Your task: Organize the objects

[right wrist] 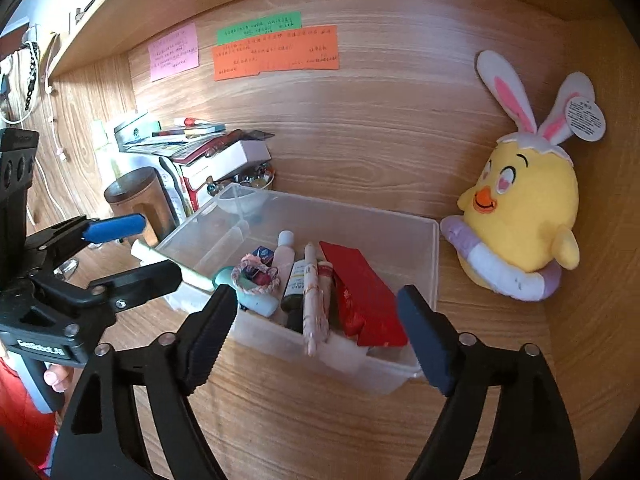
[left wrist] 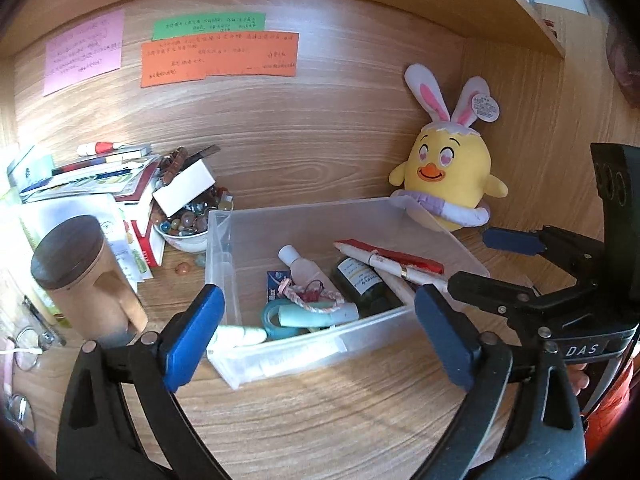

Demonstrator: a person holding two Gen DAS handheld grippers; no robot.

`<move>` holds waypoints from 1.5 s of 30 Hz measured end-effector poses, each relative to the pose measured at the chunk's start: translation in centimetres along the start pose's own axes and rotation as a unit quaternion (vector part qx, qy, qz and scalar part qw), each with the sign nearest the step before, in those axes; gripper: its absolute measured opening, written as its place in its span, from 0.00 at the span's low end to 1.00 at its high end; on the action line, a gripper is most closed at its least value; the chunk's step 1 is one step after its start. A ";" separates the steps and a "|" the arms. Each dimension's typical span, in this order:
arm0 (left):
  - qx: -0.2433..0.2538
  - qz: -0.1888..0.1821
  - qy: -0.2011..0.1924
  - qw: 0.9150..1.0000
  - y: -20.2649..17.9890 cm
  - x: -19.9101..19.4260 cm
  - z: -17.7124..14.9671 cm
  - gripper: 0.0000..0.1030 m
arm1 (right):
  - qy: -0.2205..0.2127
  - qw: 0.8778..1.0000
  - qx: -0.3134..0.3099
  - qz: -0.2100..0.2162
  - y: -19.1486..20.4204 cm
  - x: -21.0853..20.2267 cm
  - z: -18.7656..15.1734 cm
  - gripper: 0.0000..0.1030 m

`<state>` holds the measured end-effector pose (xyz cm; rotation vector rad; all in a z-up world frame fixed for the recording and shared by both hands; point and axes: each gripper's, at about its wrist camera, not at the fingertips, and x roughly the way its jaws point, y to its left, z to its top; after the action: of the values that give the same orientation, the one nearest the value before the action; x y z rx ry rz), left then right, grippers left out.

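Both the left gripper [left wrist: 316,334] and right gripper [right wrist: 316,334] hang released and empty, the clear bin [left wrist: 280,364] of small items just ahead between them on the worktop [left wrist: 320,420], long axis crosswise, neither nearer.

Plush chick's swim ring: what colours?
Purple and white bands on the swim ring around the plush chick; clearest in the right wrist view.
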<state>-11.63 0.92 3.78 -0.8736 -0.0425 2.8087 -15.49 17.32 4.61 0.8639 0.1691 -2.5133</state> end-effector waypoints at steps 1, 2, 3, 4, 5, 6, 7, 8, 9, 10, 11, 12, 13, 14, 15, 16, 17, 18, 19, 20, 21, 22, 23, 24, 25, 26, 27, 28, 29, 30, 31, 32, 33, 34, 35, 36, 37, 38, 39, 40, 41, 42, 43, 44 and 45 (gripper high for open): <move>0.001 0.001 0.000 1.000 -0.1 -0.1 -0.2 0.96 | -0.001 1.000 0.001 0.001 0.1 -0.2 -0.2 0.80; 0.001 0.002 0.001 1.000 -0.1 -0.2 -0.5 0.96 | -0.001 1.000 0.003 0.002 0.1 -0.4 -0.5 0.81; 0.001 0.002 0.002 1.000 -0.2 -0.3 -0.7 0.96 | 0.000 1.000 0.004 0.003 0.2 -0.4 -0.7 0.81; 0.000 0.002 0.003 1.000 -0.2 -0.3 -0.9 0.96 | 0.001 1.000 0.007 0.006 0.3 -0.5 -0.9 0.82; -0.001 0.001 0.005 1.000 -0.2 -0.4 -1.1 0.96 | 0.001 1.000 0.008 0.008 0.3 -0.6 -1.1 0.82; -0.002 0.001 0.007 1.000 -0.2 -0.4 -1.3 0.97 | 0.002 1.000 0.011 0.009 0.3 -0.6 -1.4 0.83; -0.003 0.002 0.009 1.000 -0.2 -0.3 -1.6 0.97 | 0.002 1.000 0.013 0.009 0.4 -0.7 -1.6 0.83; -0.003 0.002 0.010 1.000 -0.3 -0.3 -1.7 0.97 | 0.003 1.000 0.016 0.009 0.4 -0.8 -1.8 0.83; -0.004 0.002 0.013 1.000 -0.3 -0.3 -2.0 0.97 | 0.004 1.000 0.018 0.010 0.3 -0.8 -2.0 0.83; -0.005 0.002 0.014 1.000 -0.3 -0.2 -2.1 0.97 | 0.006 1.000 0.021 0.012 0.3 -0.8 -2.2 0.83; -0.006 0.002 0.016 1.000 -0.3 -0.2 -2.3 0.97 | 0.007 1.000 0.024 0.013 0.3 -0.8 -2.4 0.83; -0.006 0.001 0.017 1.000 -0.3 -0.2 -2.4 0.97 | 0.008 1.000 0.026 0.014 0.2 -0.8 -2.6 0.83; -0.007 0.001 0.018 1.000 -0.3 -0.2 -2.5 0.97 | 0.010 0.999 0.028 0.015 0.2 -0.8 -2.8 0.83; -0.008 0.001 0.019 1.000 -0.3 -0.2 -2.6 0.97 | 0.011 0.999 0.030 0.016 0.1 -0.8 -2.9 0.83; -0.009 0.001 0.019 1.000 -0.3 -0.2 -2.7 0.97 | 0.012 0.999 0.032 0.017 0.0 -0.7 -2.9 0.83; -0.010 0.000 0.020 1.000 -0.3 -0.3 -2.7 0.97 | 0.013 0.999 0.035 0.018 0.0 -0.7 -3.0 0.83; -0.011 -0.001 0.020 1.000 -0.3 -0.3 -2.8 0.97 | 0.014 0.999 0.037 0.019 0.0 -0.7 -3.1 0.83; -0.011 -0.001 0.020 1.000 -0.3 -0.3 -2.8 0.97 | 0.015 0.999 0.040 0.020 -0.1 -0.6 -3.2 0.83; -0.011 0.000 0.020 1.000 -0.3 -0.3 -2.8 0.97 | 0.015 0.999 0.041 0.021 -0.1 -0.6 -3.3 0.83; -0.011 0.000 0.020 1.000 -0.3 -0.4 -2.9 0.97 | 0.016 0.999 0.043 0.021 -0.1 -0.6 -3.3 0.83; -0.011 0.000 0.020 1.000 -0.3 -0.4 -2.9 0.97 | 0.016 0.999 0.043 0.020 -0.1 -0.7 -3.4 0.83; -0.011 -0.001 0.020 1.000 -0.3 -0.4 -2.8 0.97 | 0.016 0.999 0.043 0.020 -0.1 -0.7 -3.4 0.83; -0.011 -0.001 0.020 1.000 -0.2 -0.4 -2.9 0.97 | 0.016 0.999 0.043 0.019 -0.1 -0.7 -3.4 0.83; -0.011 -0.002 0.020 1.000 -0.2 -0.4 -2.9 0.97 | 0.016 0.999 0.043 0.019 -0.1 -0.7 -3.4 0.83; -0.011 -0.002 0.020 1.000 -0.2 -0.4 -2.9 0.97 | 0.016 0.999 0.043 0.020 0.0 -0.7 -3.4 0.83; -0.011 -0.002 0.020 1.000 -0.2 -0.3 -2.9 0.97 | 0.016 0.999 0.043 0.020 0.0 -0.7 -3.4 0.83; -0.011 -0.002 0.021 1.000 -0.2 -0.3 -3.0 0.97 | 0.016 0.999 0.043 0.020 0.0 -0.7 -3.5 0.83; -0.012 -0.002 0.021 1.000 -0.2 -0.3 -3.0 0.97 | 0.017 0.999 0.042 0.020 0.1 -0.7 -3.5 0.83; -0.013 -0.003 0.021 1.000 -0.2 -0.3 -3.0 0.97 | 0.017 0.999 0.042 0.021 0.1 -0.7 -3.5 0.83; -0.013 -0.003 0.022 1.000 -0.2 -0.3 -3.0 0.97 | 0.017 0.999 0.042 0.021 0.1 -0.7 -3.5 0.83; -0.015 -0.004 0.023 1.000 -0.2 -0.3 -3.1 0.97 | 0.018 0.999 0.041 0.021 0.2 -0.7 -3.5 0.83; -0.016 -0.005 0.023 1.000 -0.1 -0.2 -3.0 0.97 | 0.018 0.999 0.041 0.021 0.2 -0.6 -3.5 0.83; -0.017 -0.005 0.024 1.000 -0.1 -0.2 -3.1 0.97 | 0.018 0.999 0.041 0.022 0.2 -0.6 -3.6 0.83; -0.017 -0.005 0.024 1.000 -0.1 -0.1 -3.0 0.97 | 0.019 0.999 0.041 0.022 0.2 -0.6 -3.6 0.83; -0.018 -0.005 0.025 1.000 0.0 -0.1 -3.1 0.97 | 0.019 0.999 0.041 0.022 0.3 -0.6 -3.6 0.83; -0.019 -0.005 0.025 1.000 0.0 -0.1 -3.1 0.97 | 0.019 0.999 0.041 0.022 0.3 -0.6 -3.6 0.83; -0.019 -0.005 0.025 0.999 0.0 -0.1 -3.1 0.97 | 0.019 0.999 0.042 0.022 0.3 -0.6 -3.6 0.83; -0.019 -0.005 0.025 0.999 0.0 -0.1 -3.1 0.97 | 0.019 0.999 0.042 0.022 0.3 -0.6 -3.6 0.83; -0.019 -0.006 0.025 0.999 0.0 -0.1 -3.1 0.97 | 0.018 0.999 0.042 0.022 0.4 -0.6 -3.6 0.83; -0.018 -0.006 0.025 1.000 -0.1 -0.1 -3.1 0.97 | 0.018 0.999 0.042 0.022 0.4 -0.6 -3.6 0.83; -0.018 -0.005 0.025 1.000 -0.1 -0.1 -3.1 0.97 | 0.018 0.999 0.042 0.023 0.4 -0.6 -3.6 0.83; -0.017 -0.006 0.024 1.000 -0.1 -0.1 -3.1 0.97 | 0.019 0.999 0.042 0.023 0.4 -0.6 -3.6 0.83; -0.016 -0.006 0.024 1.000 -0.2 -0.1 -3.1 0.97 | 0.019 0.999 0.043 0.023 0.4 -0.6 -3.6 0.83; -0.015 -0.006 0.023 1.000 -0.2 -0.1 -3.1 0.97 | 0.019 0.999 0.043 0.023 0.5 -0.6 -3.6 0.83; -0.015 -0.007 0.024 1.000 -0.3 -0.1 -3.1 0.97 | 0.019 0.999 0.043 0.023 0.5 -0.6 -3.6 0.83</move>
<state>-9.72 1.06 1.32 -0.9427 -0.0834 2.7805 -12.85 18.10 2.10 0.9386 0.0533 -2.4770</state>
